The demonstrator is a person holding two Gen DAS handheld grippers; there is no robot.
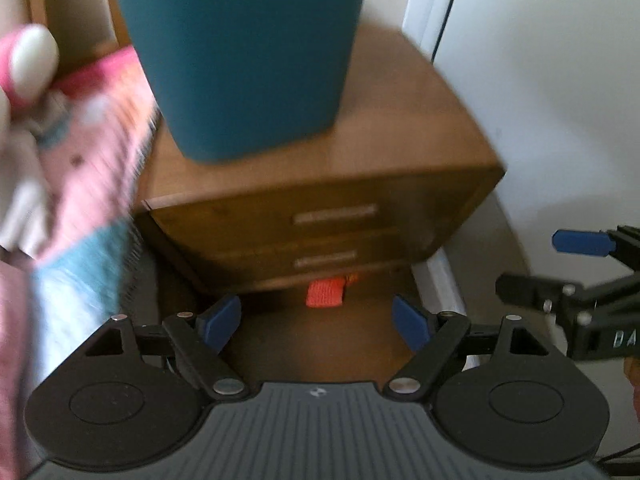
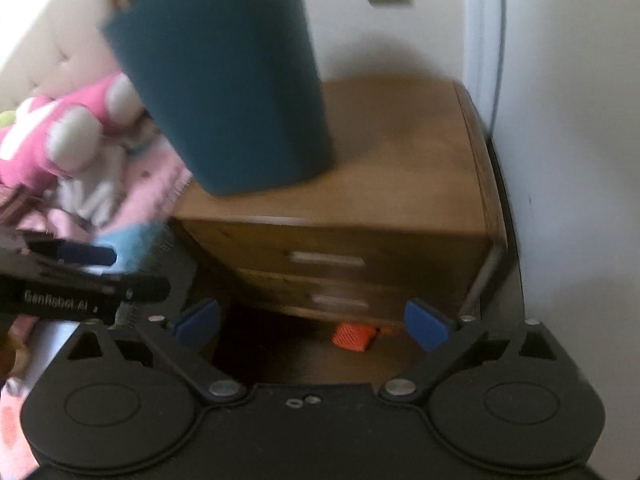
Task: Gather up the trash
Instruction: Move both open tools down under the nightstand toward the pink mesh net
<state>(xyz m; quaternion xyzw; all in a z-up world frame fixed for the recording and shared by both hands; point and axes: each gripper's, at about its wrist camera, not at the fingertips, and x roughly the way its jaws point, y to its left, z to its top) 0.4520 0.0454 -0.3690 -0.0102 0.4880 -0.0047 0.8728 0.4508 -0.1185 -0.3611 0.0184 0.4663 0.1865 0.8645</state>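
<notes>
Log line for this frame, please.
left gripper: open, empty | right gripper: open, empty | teal bin: on nightstand | orange item: floor under nightstand | blurred

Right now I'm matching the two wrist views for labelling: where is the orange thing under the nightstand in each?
Left wrist: orange object low centre, on the floor under the nightstand.
Right wrist: orange object low, right of centre.
Shared landmark: teal bin on the nightstand top.

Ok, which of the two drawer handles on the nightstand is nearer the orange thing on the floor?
The lower handle; the orange thing lies just below it.
</notes>
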